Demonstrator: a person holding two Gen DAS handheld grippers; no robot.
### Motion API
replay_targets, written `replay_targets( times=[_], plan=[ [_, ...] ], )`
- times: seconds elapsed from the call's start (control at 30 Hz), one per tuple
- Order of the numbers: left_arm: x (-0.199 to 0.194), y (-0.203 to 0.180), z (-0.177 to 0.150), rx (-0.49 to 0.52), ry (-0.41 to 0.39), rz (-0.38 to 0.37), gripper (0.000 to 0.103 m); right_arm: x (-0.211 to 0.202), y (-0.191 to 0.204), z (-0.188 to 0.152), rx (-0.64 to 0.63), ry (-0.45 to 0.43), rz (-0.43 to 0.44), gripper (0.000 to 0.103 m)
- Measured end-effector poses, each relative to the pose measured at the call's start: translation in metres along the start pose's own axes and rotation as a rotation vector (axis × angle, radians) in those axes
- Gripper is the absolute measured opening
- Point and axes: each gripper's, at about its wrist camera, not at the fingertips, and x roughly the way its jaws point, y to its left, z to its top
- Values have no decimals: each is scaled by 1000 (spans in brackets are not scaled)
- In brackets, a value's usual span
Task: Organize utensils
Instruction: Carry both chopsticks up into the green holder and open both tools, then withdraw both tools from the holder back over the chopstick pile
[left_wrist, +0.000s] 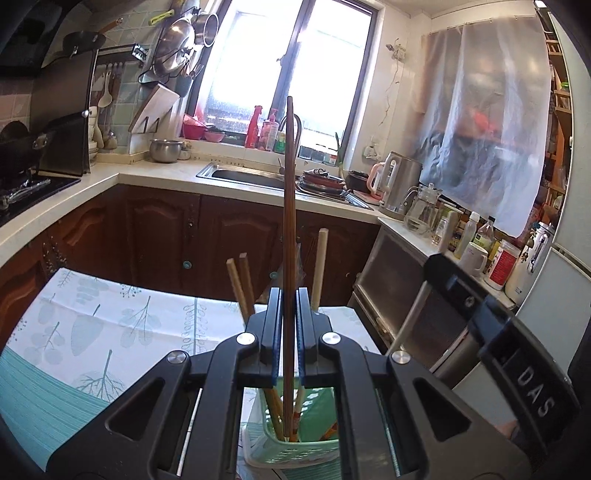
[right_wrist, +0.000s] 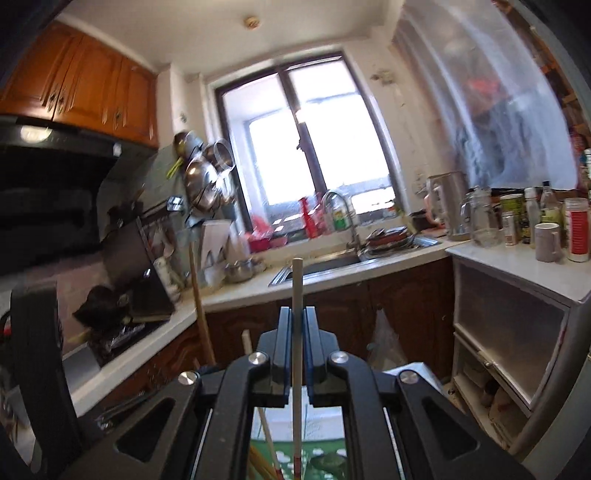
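Both grippers lowering utensils into holder.
Left gripper (left_wrist: 289, 317) clamps long dark wooden utensil (left_wrist: 290, 206) upright; right gripper (right_wrist: 297, 332) clamps pale chopstick (right_wrist: 297, 288), ends inside green plastic basket (left_wrist: 295, 450) at table's near edge.

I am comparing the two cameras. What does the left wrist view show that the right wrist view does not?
Only the left wrist view shows the leaf-printed white tablecloth and the left gripper shut on a long dark brown chopstick. Only the right wrist view shows the orange wooden wall cabinets and the right gripper shut on a pale wooden chopstick. Both show the green plastic utensil basket, sink and window.
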Motion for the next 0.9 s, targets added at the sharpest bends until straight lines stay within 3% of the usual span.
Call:
replay_targets(
  times=[0.17, 0.33, 0.43, 0.5, 0.53, 0.6, 0.9],
  plan=[
    [6, 12, -20, -4, 61, -4, 5, 16, 4, -19, -40, 135, 78, 6],
    [6, 21, -38, 8, 173, -23, 5, 30, 2, -27, 3, 257, 165, 8],
    [-4, 29, -46, -9, 209, -28, 7, 37, -4, -29, 72, 334, 217, 17],
    [-13, 37, -49, -23, 232, -30, 14, 37, -6, -30, 101, 356, 229, 32],
    [-16, 40, -49, -28, 241, -22, 17, 36, -6, -30, 109, 359, 227, 34],
    [-27, 46, -51, -34, 267, -10, 25, 32, -5, -31, 112, 363, 231, 35],
    [-72, 67, -64, 15, 421, 72, 26, 4, 12, -41, 74, 431, 221, 35]
  ],
)
